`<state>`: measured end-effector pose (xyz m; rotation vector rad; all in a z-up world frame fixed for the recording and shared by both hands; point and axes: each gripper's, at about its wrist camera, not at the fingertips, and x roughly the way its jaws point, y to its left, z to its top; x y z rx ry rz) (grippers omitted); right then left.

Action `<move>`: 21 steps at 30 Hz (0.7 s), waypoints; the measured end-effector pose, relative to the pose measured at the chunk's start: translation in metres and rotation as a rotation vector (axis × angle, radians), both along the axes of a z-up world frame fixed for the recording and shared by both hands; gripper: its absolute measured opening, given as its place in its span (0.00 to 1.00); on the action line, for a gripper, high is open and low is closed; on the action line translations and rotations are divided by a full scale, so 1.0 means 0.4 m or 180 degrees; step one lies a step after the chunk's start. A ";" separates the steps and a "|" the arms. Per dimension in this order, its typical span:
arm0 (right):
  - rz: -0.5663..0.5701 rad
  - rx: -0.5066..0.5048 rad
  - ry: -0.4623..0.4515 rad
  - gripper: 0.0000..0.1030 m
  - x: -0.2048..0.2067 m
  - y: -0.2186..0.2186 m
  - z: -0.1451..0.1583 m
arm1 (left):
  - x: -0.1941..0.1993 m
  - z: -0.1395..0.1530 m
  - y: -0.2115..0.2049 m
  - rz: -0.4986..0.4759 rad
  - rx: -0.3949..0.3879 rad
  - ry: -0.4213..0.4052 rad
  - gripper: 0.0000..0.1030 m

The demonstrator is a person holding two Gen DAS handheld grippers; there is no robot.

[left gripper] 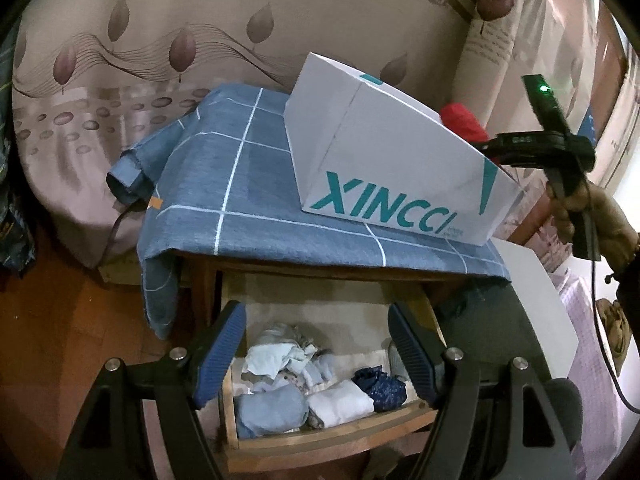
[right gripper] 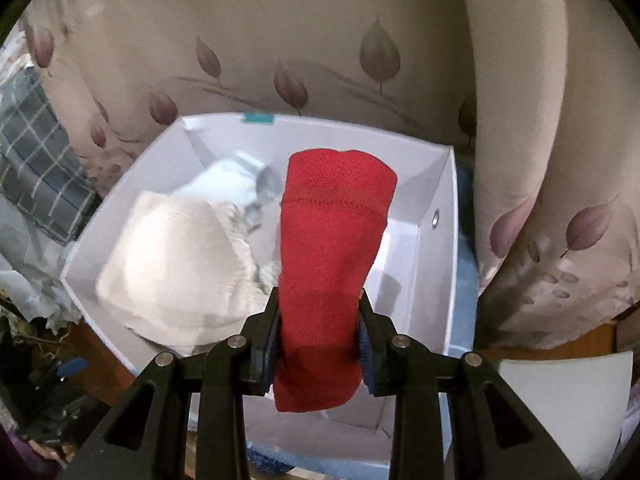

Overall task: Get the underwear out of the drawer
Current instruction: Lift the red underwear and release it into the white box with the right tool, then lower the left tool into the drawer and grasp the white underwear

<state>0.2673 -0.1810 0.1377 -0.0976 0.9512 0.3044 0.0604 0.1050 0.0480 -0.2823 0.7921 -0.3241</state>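
Observation:
My right gripper (right gripper: pixel 320 340) is shut on a rolled red underwear (right gripper: pixel 328 264), held above the open white box (right gripper: pixel 448 240). White and pale garments (right gripper: pixel 180 252) lie in that box. From the left wrist view the red underwear (left gripper: pixel 464 122) shows past the far edge of the white box (left gripper: pixel 392 152), which stands on the nightstand. My left gripper (left gripper: pixel 316 344) hangs open over the pulled-out wooden drawer (left gripper: pixel 332 436). Several folded pieces lie in the drawer: a light blue one (left gripper: pixel 268 408), a white one (left gripper: pixel 340 402) and a dark blue one (left gripper: pixel 380 386).
A blue checked cloth (left gripper: pixel 248 184) covers the nightstand top and hangs over its left side. A leaf-print curtain (right gripper: pixel 280 40) hangs behind. A white board (right gripper: pixel 560 400) lies at the lower right. A person's hand (left gripper: pixel 592 216) holds the right gripper's handle.

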 end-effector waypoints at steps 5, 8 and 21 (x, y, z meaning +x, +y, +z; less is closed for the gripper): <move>-0.0053 -0.0176 -0.0001 0.31 0.014 0.007 -0.033 | 0.004 -0.007 -0.005 -0.0035 0.0025 0.0052 0.73; -0.0067 -0.0172 0.0002 0.34 0.019 0.013 -0.033 | 0.006 -0.011 -0.009 -0.0049 0.0040 0.0096 0.73; -0.0209 0.0613 -0.0923 0.52 -0.155 -0.067 0.076 | 0.019 -0.041 -0.030 -0.0166 0.0171 0.0300 0.73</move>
